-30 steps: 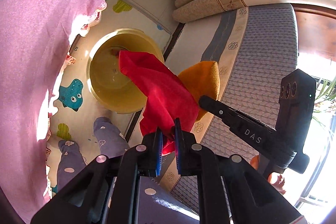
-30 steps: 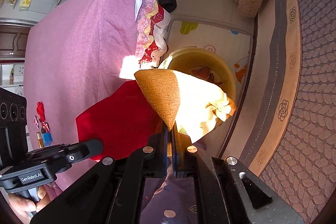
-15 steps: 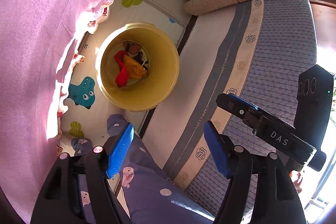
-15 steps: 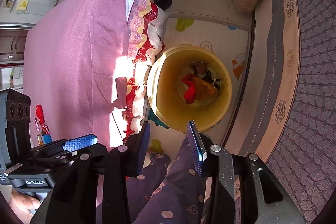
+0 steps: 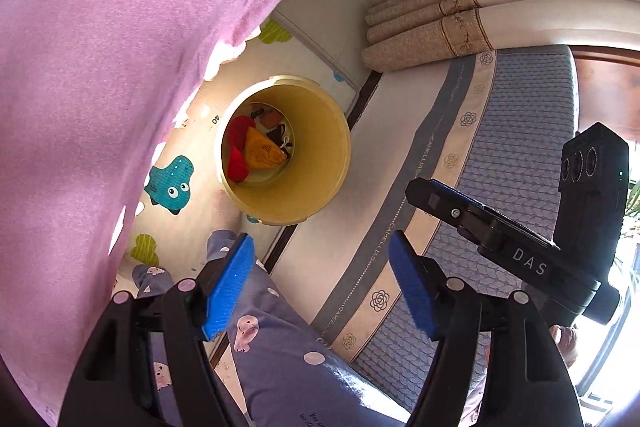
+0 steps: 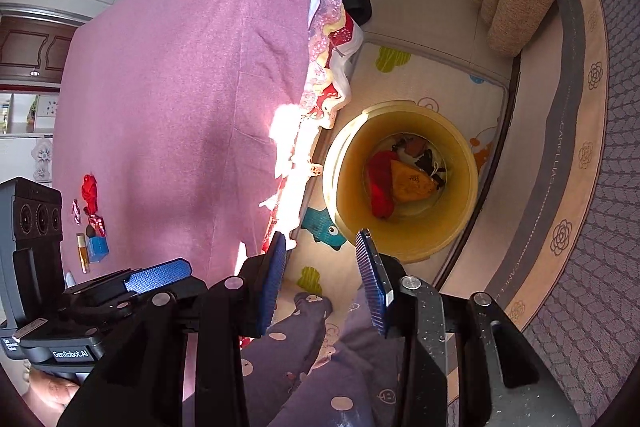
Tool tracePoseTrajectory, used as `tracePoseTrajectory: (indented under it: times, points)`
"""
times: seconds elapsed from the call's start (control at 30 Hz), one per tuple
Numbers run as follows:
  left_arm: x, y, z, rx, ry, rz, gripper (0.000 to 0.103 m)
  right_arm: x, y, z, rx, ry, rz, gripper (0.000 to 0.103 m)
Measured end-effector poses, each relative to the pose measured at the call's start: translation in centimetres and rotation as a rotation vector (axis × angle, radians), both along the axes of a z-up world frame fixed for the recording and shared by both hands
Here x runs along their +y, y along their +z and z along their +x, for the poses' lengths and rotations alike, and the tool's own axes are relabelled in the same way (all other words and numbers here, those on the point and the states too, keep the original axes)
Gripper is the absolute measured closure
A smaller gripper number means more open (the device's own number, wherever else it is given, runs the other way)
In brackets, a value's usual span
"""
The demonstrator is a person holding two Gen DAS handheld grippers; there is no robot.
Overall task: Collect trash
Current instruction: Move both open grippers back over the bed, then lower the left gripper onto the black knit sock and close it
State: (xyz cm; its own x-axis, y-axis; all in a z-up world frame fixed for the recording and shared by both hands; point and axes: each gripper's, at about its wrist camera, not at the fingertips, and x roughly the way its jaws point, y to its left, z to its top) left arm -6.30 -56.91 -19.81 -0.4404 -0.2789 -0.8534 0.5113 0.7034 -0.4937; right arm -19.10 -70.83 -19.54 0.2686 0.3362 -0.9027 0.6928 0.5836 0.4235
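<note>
Left wrist view. Left gripper point(image 5: 322, 279) empty, blue-padded fingers point(image 5: 230, 281) spread wide. Below and ahead stands the round yellow plastic bucket point(image 5: 320, 163) on the cartoon-print foam floor mat point(image 5: 176, 219), mouth facing up. At the bucket's bottom lie the crumpled red cloth point(image 5: 238, 147) and the orange cloth point(image 5: 262, 149), touching, beside small dark scraps. The orange cloth's long axis runs from upper left to lower right, narrow end lower right. The bucket sits between the pink-covered table edge point(image 5: 120, 67) on the left and the grey-and-cream patterned mattress point(image 5: 500, 131) on the right; the mat strip between them is narrow. Person's leg in purple dotted trousers point(image 5: 280, 347) fills the space under the fingers. Right gripper point(image 5: 436, 195) juts in at the right.

Right wrist view. Right gripper point(image 6: 322, 275) also empty, fingers parted wide. Bucket point(image 6: 460, 219) ahead, just right of the table's hanging cloth. Red cloth point(image 6: 380, 183) left, orange cloth point(image 6: 412, 183) right. Small red and blue items point(image 6: 90, 219) lie on the pink tabletop, well apart from the bucket. Left gripper point(image 6: 158, 273) enters at lower left.
</note>
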Motion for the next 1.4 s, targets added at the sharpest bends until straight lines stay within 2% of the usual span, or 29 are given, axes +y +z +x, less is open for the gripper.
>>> tracePoseTrajectory:
  times: [0.2, 0.47, 0.9, 1.17, 1.4]
  points:
    - [8.0, 2.0, 3.9, -0.033, 0.147, -0.019, 0.033, 6.0, 2.2, 6.7, -0.045, 0.136, -0.010, 0.066]
    - [21.5, 4.0, 9.4, -0.113, 0.340, 0.000, 0.033, 18.0, 4.0, 14.9, -0.098, 0.330, 0.023, 0.066]
    - [43.4, 3.7, 14.4, -0.183, 0.646, 0.074, 0.032, 37.7, 4.7, 24.6, -0.132, 0.621, 0.073, 0.066]
    - [52.7, 3.3, 17.1, -0.223, 0.813, 0.132, 0.031, 46.5, 4.9, 29.1, -0.132, 0.781, 0.065, 0.066]
    - [58.3, 1.2, 20.2, -0.256, 0.912, 0.221, 0.029, 49.5, 4.2, 32.8, -0.131, 0.860, 0.057, 0.064]
